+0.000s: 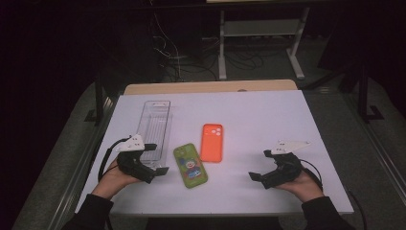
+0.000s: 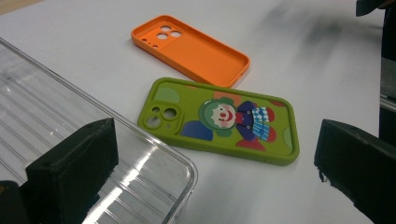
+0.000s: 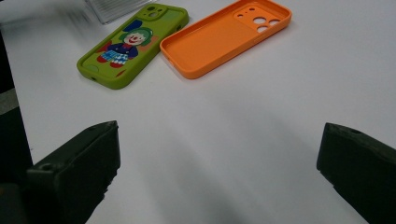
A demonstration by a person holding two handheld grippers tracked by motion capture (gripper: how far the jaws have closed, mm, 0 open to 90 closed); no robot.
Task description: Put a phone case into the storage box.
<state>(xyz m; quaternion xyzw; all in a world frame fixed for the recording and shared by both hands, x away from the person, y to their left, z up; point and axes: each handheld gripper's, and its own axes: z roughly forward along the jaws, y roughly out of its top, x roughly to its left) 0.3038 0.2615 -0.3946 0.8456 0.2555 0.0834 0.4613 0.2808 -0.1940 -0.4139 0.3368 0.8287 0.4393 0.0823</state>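
A green phone case [image 1: 190,165] [image 2: 219,120] [image 3: 133,44] with a clown picture lies flat near the table's middle. Beside it, just right and farther back, an orange phone case [image 1: 212,142] [image 2: 190,49] [image 3: 227,35] lies hollow side up. A clear plastic tray [image 1: 155,128] [image 2: 60,126] stands to their left. My left gripper [image 1: 157,158] [image 2: 215,179] is open at the tray's near end, left of the green case, holding nothing. My right gripper [image 1: 260,166] [image 3: 219,170] is open over bare table, well right of both cases.
The white table top [image 1: 258,120] has bare room at the right and back. A wooden strip [image 1: 210,87] runs along its far edge. Beyond it are a dark floor, cables and a white stand [image 1: 261,43].
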